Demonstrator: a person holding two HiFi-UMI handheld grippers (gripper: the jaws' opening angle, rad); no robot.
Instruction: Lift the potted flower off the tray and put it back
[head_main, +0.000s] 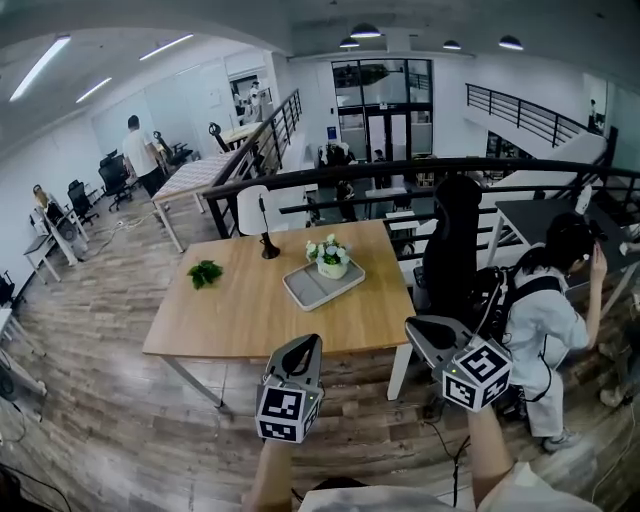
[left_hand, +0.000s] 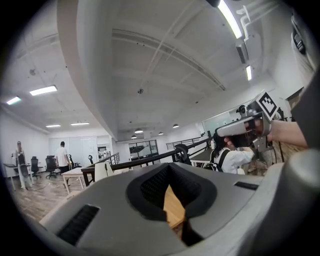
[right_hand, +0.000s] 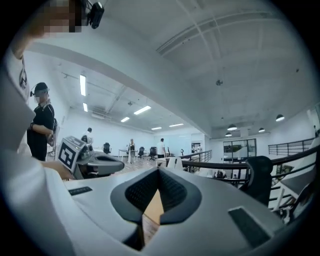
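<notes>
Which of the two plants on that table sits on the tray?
The potted flower with white blooms, at the far end of the tray; the green sprig lies on bare tabletop to its left.

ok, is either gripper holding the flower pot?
No, the potted flower sits on the tray, and the left gripper and right gripper are both short of the table, jaws together.

A wooden table (head_main: 250, 318) stands on a plank floor (head_main: 90, 400) in an open-plan office. A green sprig (head_main: 205, 272) lies near its left edge, a black stand (head_main: 268, 246) at the back. Right of it are a black chair (head_main: 450, 250) and a bending person in white (head_main: 540, 325); a dark railing (head_main: 300, 185) runs behind.
</notes>
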